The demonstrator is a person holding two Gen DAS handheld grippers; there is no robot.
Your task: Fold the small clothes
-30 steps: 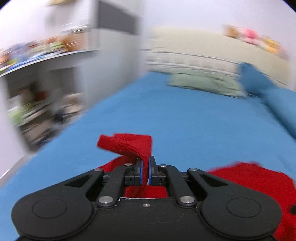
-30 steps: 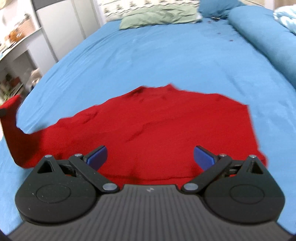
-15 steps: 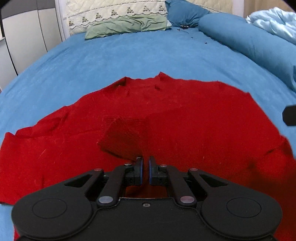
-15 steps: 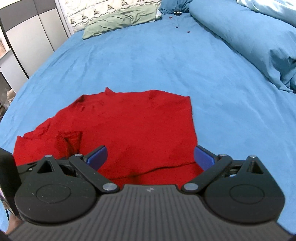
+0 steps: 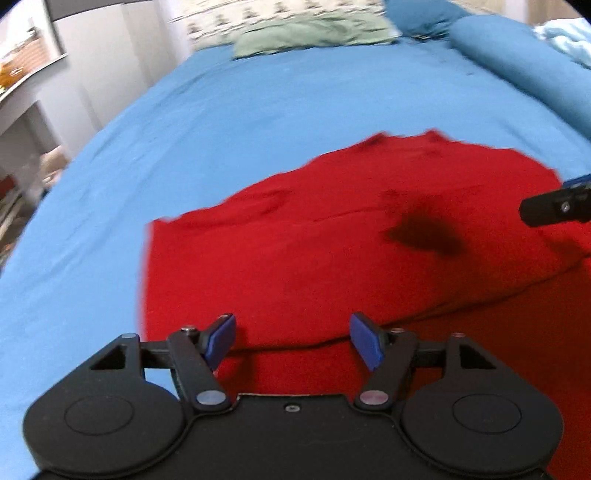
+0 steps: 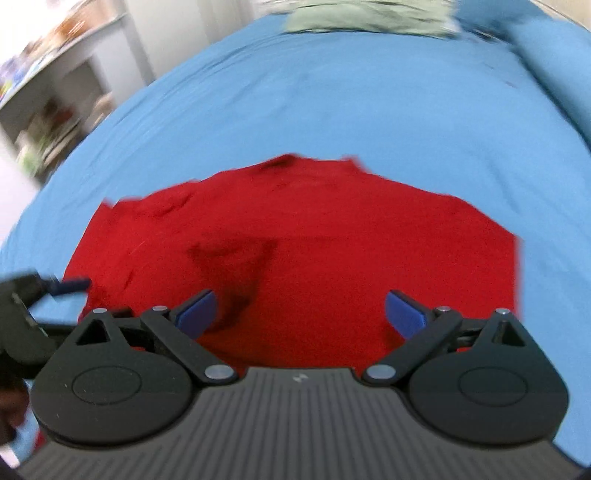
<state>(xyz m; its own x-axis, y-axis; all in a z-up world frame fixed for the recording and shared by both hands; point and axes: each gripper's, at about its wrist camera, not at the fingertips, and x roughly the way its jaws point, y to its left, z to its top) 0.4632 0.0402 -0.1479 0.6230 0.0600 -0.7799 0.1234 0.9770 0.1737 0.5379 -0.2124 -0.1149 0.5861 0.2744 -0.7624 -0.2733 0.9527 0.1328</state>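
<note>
Left gripper [image 5: 291, 341]: its jaws are opening over the near edge of the red sweater [image 5: 332, 258], nothing between the blue pads [image 5: 221, 339]; half a second ago they were pinched shut on the sleeve cuff, so the sleeve is now being let go.

Right gripper [image 6: 299, 314]: it is hanging with its jaws spread wide and empty over the near hem, as wide as in both earlier looks; its tip is also showing at the right edge of the left wrist view.

Red sweater: it is lying flat on the blue bedsheet [image 5: 258, 118], near the front of the bed, body spread left to right, neckline at the far edge.

Folded sleeve [image 6: 236, 266]: it is lying across the sweater's front, a darker cuff patch just left of centre, where a second ago it was being held up off to the left.

Task reading: one sleeve fold is looking done; the remaining folds are probably still waiting.

Far end: a green pillow [image 5: 314, 33] and a blue bolster [image 5: 517, 66] are sitting well apart from the sweater.
</note>
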